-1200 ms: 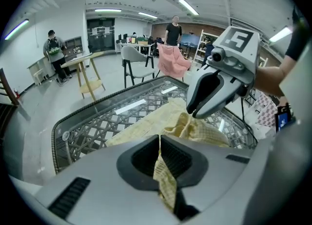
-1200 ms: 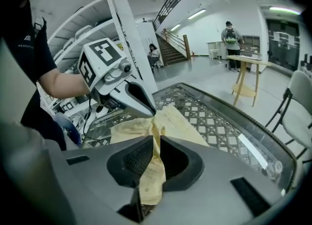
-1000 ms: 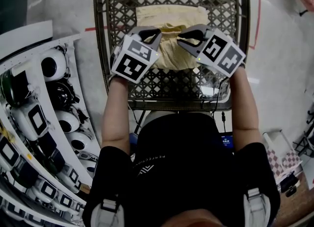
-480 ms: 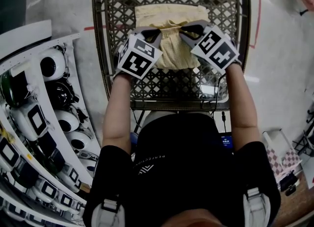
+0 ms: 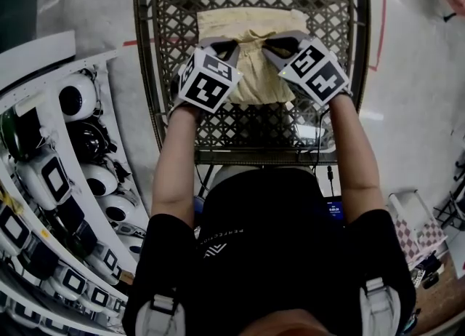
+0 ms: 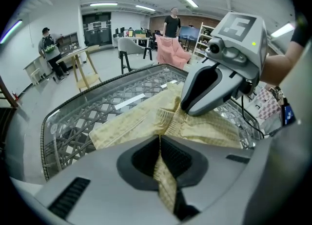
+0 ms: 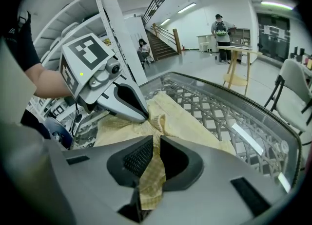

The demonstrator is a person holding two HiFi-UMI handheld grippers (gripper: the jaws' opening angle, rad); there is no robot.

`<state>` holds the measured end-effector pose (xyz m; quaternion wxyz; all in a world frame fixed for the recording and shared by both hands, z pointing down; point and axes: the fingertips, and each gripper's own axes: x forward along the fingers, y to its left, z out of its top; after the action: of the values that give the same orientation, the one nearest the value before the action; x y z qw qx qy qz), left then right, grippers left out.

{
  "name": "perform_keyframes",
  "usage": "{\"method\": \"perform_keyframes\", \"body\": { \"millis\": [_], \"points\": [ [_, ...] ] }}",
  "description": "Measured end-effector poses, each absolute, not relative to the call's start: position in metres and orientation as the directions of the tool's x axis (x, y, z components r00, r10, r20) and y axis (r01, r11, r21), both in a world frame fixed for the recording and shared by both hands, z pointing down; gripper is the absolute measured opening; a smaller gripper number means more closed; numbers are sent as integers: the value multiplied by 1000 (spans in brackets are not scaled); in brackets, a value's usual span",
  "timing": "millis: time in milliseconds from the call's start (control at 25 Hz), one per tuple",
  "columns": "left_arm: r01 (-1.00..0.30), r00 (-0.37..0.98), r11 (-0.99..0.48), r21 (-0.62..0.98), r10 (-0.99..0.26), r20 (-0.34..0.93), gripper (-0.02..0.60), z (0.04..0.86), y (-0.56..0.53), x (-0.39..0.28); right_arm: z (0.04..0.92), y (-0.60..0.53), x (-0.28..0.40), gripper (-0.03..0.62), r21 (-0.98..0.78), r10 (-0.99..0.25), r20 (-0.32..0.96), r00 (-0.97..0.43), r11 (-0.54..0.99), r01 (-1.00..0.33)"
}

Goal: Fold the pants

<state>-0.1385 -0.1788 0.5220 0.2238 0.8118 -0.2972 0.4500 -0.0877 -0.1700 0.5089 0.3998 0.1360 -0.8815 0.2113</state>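
Pants (image 5: 251, 73) lie flatter on the lattice table (image 5: 174, 7) than a second ago, when their near fold hung bunched between the raised grippers. Both grippers have since sunk toward the tabletop. The table stands on a pale floor (image 5: 414, 73), with a white rack (image 5: 65, 167) at the person's left. Stairs (image 7: 163, 44) and standing people (image 6: 171, 19) show in the hall beyond. The left gripper (image 5: 229, 44) has its jaws pressed together on a yellow fold of the pants. The right gripper (image 5: 272, 42), just beside it, pinches another fold the same way.
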Motion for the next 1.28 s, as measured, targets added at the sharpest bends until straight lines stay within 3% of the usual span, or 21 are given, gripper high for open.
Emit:
{"method": "perform_keyframes", "body": {
  "millis": [1280],
  "points": [
    [-753,452,-655,69,-439,776,21,439,-80,-136,422,-90,-78,48,-220,-288,667,-687,805,-551]
  ]
}}
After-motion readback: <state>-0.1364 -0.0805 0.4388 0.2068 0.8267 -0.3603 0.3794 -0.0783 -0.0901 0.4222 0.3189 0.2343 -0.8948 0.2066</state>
